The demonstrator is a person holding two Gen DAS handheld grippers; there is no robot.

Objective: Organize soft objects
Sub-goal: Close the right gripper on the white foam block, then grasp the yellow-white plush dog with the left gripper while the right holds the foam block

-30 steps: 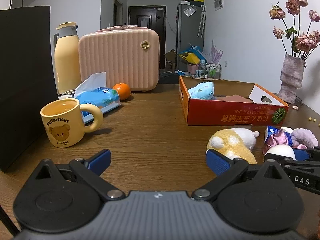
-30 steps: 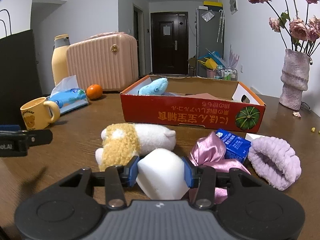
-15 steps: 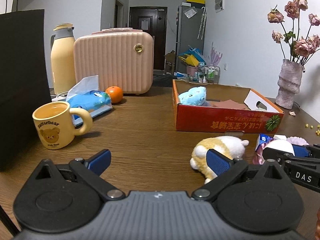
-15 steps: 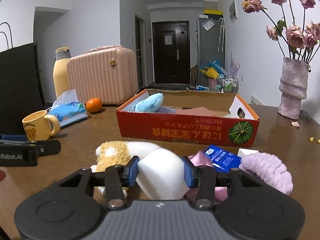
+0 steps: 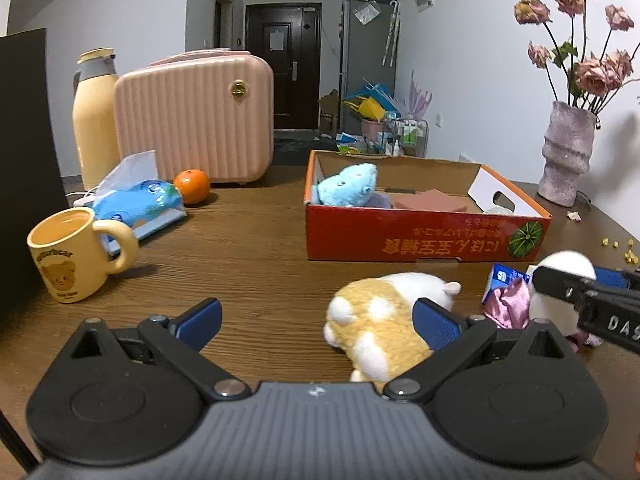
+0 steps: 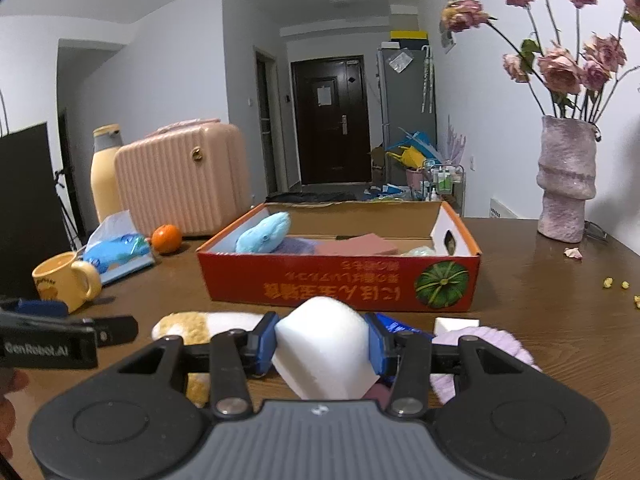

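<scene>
My right gripper (image 6: 322, 342) is shut on a white sponge block (image 6: 326, 344) and holds it above the table, in front of the red cardboard box (image 6: 340, 286). The box holds a blue plush (image 6: 264, 234) and a brown pad (image 6: 356, 245). My left gripper (image 5: 316, 316) is open and empty, just above the table; its right finger (image 5: 436, 322) is beside a yellow-and-white plush (image 5: 380, 320). A pink satin scrunchie (image 5: 508, 306), a purple fuzzy band (image 6: 492, 344) and a blue packet (image 5: 502, 278) lie by the box front.
A yellow bear mug (image 5: 70, 256), a blue tissue pack (image 5: 136, 200), an orange (image 5: 192, 186), a pink case (image 5: 196, 116) and a yellow flask (image 5: 94, 116) stand at the left. A black bag (image 5: 24, 160) is at the far left. A vase of roses (image 6: 566, 178) stands at the right.
My right gripper has risen with the white sponge and come closer to the box. My left gripper has shifted left and back, so the yellow plush now lies by its right finger.
</scene>
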